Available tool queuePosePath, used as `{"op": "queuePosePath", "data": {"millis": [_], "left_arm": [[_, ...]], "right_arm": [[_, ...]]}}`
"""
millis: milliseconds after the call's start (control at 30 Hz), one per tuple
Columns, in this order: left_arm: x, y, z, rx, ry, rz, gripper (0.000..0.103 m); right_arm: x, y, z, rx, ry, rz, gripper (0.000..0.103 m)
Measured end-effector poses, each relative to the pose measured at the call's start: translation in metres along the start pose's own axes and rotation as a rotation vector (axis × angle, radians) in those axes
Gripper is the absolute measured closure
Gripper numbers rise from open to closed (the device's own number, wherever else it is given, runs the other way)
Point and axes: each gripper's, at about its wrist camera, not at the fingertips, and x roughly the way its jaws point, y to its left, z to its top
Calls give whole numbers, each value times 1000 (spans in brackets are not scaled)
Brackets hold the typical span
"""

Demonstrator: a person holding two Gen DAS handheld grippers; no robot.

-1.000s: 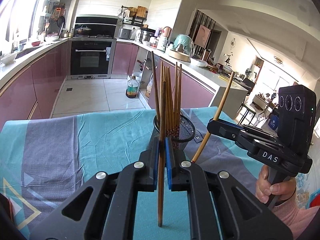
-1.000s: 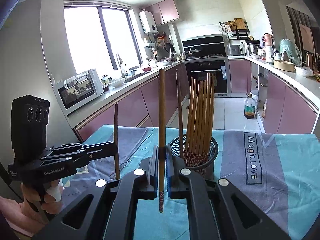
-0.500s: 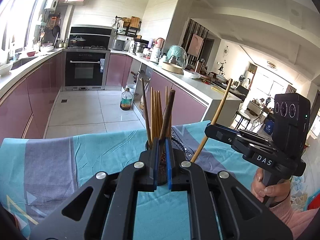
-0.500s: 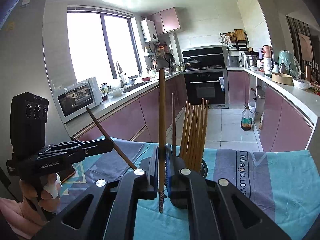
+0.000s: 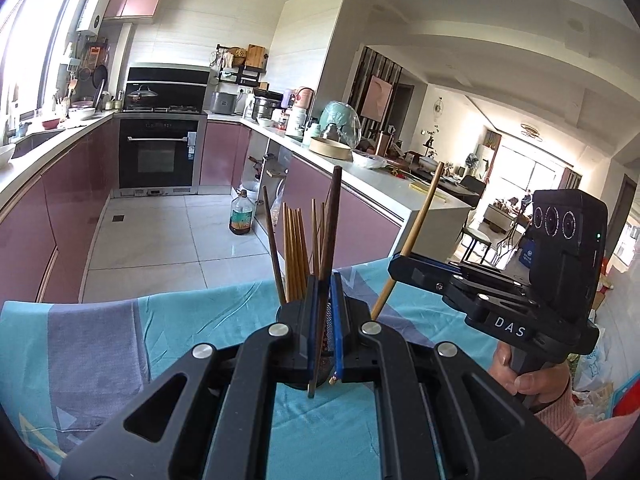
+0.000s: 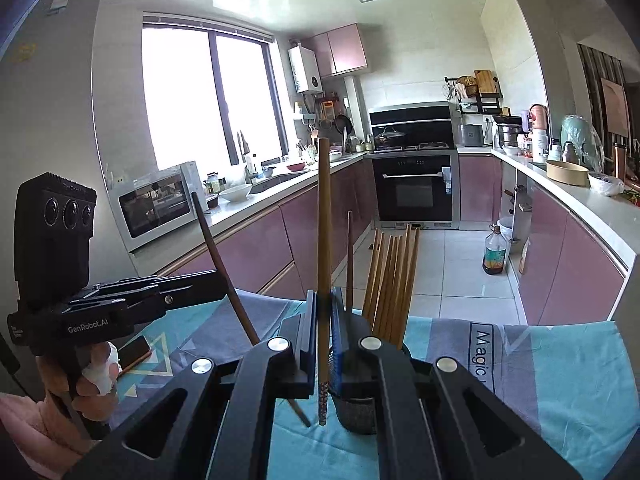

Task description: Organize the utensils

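A: Surface?
B: Table with a teal-and-grey tablecloth [image 5: 120, 332]; "Magic" is printed on it toward the right edge in the right wrist view.

A: Holder?
B: A black mesh utensil holder [image 6: 356, 412] stands on the cloth, just behind both sets of fingers. A bundle of chopsticks [image 6: 394, 276] stands in it, leaning.

A: Left gripper [image 5: 325, 328]?
B: Narrow gap. A dark chopstick [image 5: 330, 232] sits between its blue pads, tilted, touching the left pad; whether the right pad touches, I cannot tell. Its lower tip hangs by the holder.

A: Right gripper [image 6: 323, 344]?
B: Clamped on a light chopstick [image 6: 324, 240], near upright, its patterned tip low, just left of the holder and above the cloth.

A: Smallest item?
B: A phone [image 6: 134, 354] lies near the cloth's left edge.
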Motion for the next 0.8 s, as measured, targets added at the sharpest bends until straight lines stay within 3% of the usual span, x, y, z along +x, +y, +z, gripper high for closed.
{"op": "queuePosePath", "data": {"millis": [533, 800], "left_arm": [[1, -6, 18, 37, -7, -17, 97], [-8, -15, 31, 66, -50, -25, 101]], "right_arm": [[-7, -1, 8, 1, -27, -6, 98], [-10, -4, 12, -1, -45, -6, 98]]}}
